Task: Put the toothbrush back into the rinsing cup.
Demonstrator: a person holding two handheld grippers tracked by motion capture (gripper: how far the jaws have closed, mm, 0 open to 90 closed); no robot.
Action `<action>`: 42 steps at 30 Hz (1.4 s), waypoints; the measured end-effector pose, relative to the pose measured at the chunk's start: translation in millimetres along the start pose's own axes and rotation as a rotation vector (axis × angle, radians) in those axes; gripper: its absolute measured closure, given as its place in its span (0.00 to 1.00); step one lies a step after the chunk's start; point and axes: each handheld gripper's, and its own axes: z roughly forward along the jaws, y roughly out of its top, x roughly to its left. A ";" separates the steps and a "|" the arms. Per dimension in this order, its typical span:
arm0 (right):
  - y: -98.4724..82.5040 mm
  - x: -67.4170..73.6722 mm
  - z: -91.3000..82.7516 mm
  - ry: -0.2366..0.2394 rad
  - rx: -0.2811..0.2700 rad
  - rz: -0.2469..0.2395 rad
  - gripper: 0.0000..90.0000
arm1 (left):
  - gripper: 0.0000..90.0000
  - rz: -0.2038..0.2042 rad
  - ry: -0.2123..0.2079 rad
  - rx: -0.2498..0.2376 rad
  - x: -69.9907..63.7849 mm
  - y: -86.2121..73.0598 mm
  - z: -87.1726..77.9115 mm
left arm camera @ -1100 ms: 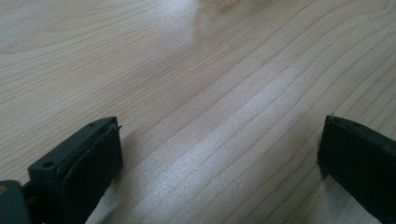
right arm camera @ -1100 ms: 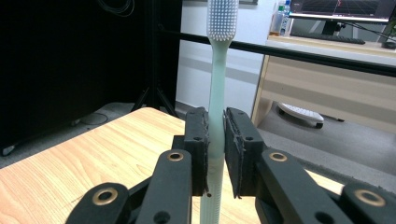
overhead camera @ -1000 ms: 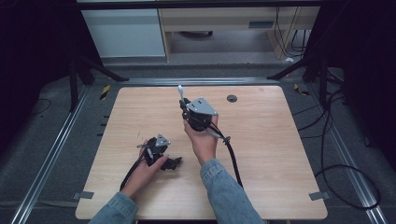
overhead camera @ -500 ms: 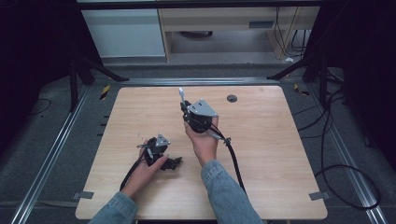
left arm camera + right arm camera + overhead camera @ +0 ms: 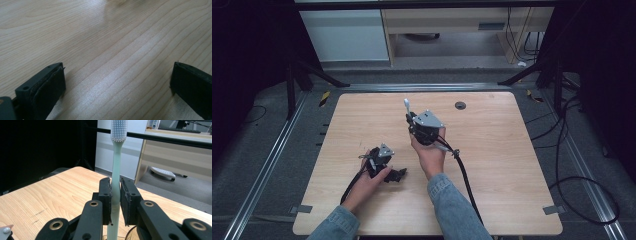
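Toothbrush (image 5: 117, 167) handling is the work in hand: the pale green brush is pinched near the lower part of its handle by the right claw (image 5: 115, 195), with the bristled head (image 5: 119, 130) raised well above the claw's jaws and the handle's end left below them. It is judged that the brush is held upright in this way so that the head stays clear of the table (image 5: 492, 150) and free to be presented or passed on. In the high view the toothbrush (image 5: 407, 106) is seen standing out of the right claw (image 5: 411, 119), above the middle of the table, with the small dark disc (image 5: 460, 105) lying apart from it toward the table's far edge. The right claw's jaws are pressed tight on either side of the handle. The left claw (image 5: 398, 175) is rested low on the table, nearer the person's edge than the toothbrush, probably parked until it is needed; its two jaws are spread wide, with nothing but bare wood (image 5: 117, 62) between them.
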 end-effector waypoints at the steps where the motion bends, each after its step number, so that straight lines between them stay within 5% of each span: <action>1: -0.8 -0.1 0.2 0.001 0.000 0.003 0.88 | 0.00 0.000 0.002 0.000 -0.1 0.0 -0.1; 42: -28.7 0.4 3.8 0.008 0.019 0.017 0.88 | 0.00 0.001 -0.003 0.005 -0.3 0.0 -0.3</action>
